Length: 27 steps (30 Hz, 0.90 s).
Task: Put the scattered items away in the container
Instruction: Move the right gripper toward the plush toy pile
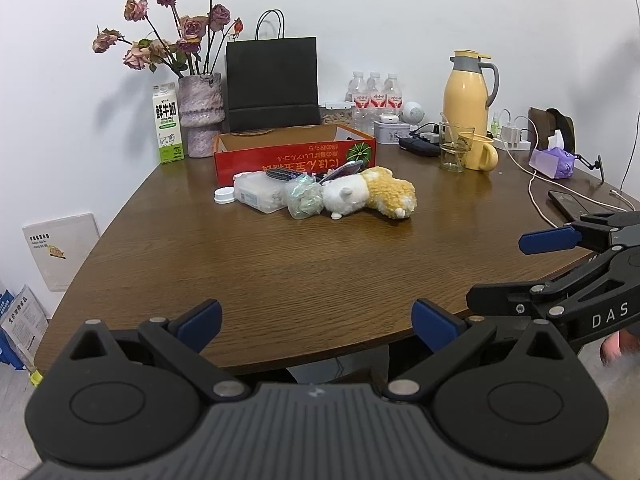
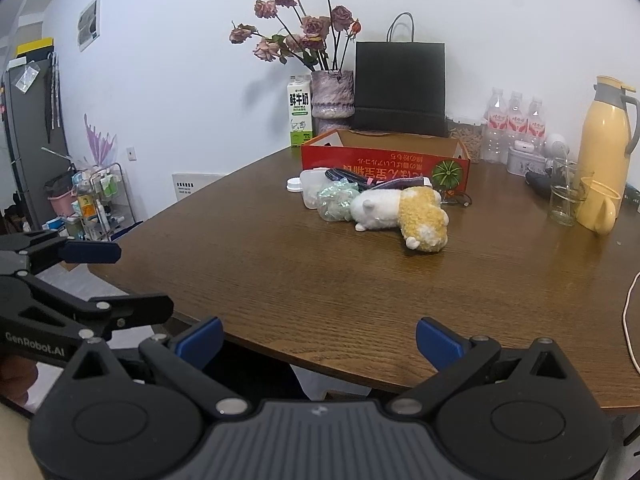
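A red cardboard box (image 1: pixel 296 156) (image 2: pixel 384 162), open at the top, stands at the back of the brown table. In front of it lies a heap: a white and yellow plush toy (image 1: pixel 370 194) (image 2: pixel 404 208), a crumpled clear bag (image 1: pixel 305 198) (image 2: pixel 335 200), a clear plastic tub (image 1: pixel 258 192) (image 2: pixel 310 190), a white lid (image 1: pixel 224 195) (image 2: pixel 294 184) and a dark striped pouch (image 1: pixel 282 174) (image 2: pixel 344 176). My left gripper (image 1: pixel 316 326) hangs open over the table's near edge, far from the heap. My right gripper (image 2: pixel 318 342) is open too, with nothing between its fingers.
At the back stand a milk carton (image 1: pixel 168 124), a vase of dried roses (image 1: pixel 200 114), a black paper bag (image 1: pixel 272 84), water bottles (image 1: pixel 374 92) and a yellow jug (image 1: pixel 468 92). A glass (image 1: pixel 454 146), a yellow mug (image 1: pixel 480 152), cables and a phone (image 1: pixel 572 204) lie on the right.
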Available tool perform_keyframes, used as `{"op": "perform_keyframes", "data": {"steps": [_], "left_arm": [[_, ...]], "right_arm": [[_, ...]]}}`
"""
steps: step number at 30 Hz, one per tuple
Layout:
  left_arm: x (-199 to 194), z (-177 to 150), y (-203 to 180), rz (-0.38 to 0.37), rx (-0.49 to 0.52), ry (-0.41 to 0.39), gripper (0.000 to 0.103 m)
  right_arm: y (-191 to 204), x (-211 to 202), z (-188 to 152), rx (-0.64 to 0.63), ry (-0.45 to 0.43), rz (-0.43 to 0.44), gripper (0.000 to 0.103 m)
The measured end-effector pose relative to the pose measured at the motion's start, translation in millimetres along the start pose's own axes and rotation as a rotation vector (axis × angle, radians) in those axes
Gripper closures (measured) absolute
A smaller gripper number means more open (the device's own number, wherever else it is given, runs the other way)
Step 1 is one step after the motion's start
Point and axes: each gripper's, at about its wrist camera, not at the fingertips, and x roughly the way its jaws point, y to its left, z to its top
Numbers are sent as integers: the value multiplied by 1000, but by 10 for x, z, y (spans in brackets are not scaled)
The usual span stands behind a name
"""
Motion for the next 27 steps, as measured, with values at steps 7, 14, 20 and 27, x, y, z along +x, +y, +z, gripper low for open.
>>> {"op": "perform_keyframes", "data": {"steps": [7,14,20,27], "left_arm": [[3,11,5,1,3,2,0],[0,18,7,4,7,0,0],[-4,12,2,6,12,-3,0],[211,171,161,72,-68,-115,0]], "right_arm": [[-4,5,-5,1,2,-1,0],[-2,14,2,-5,4,9,0],[11,40,4,-19,19,22,1],[-64,102,109,-11,-66,-12,0]]}}
